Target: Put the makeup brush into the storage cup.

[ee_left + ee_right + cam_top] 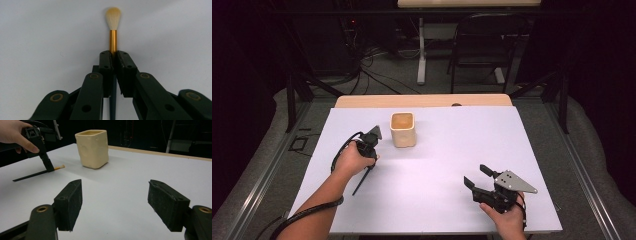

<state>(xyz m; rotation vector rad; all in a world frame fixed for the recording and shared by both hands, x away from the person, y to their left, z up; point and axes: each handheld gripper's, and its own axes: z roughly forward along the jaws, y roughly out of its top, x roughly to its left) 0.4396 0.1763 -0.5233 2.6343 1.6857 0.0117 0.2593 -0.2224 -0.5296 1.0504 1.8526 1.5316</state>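
A slim brush (113, 40) has a dark handle, a gold ferrule and cream bristles. My left gripper (114, 56) is shut on it just behind the ferrule. In the high view this gripper (371, 162) points down at the table left of centre, and the brush handle (361, 182) trails toward the person. The brush (30, 176) lies nearly level, at or just above the sheet. A cream square cup (403, 130) stands upright just right of it. My right gripper (476, 175) stands open near the front right, with nothing between its fingers (70, 202).
The white sheet (452, 145) covers the table, with a wooden edge (422, 101) at the far side. Beyond it are a dark folding chair (484, 47), a table leg and floor cables. The cup (92, 148) stands well ahead of my right gripper (115, 187).
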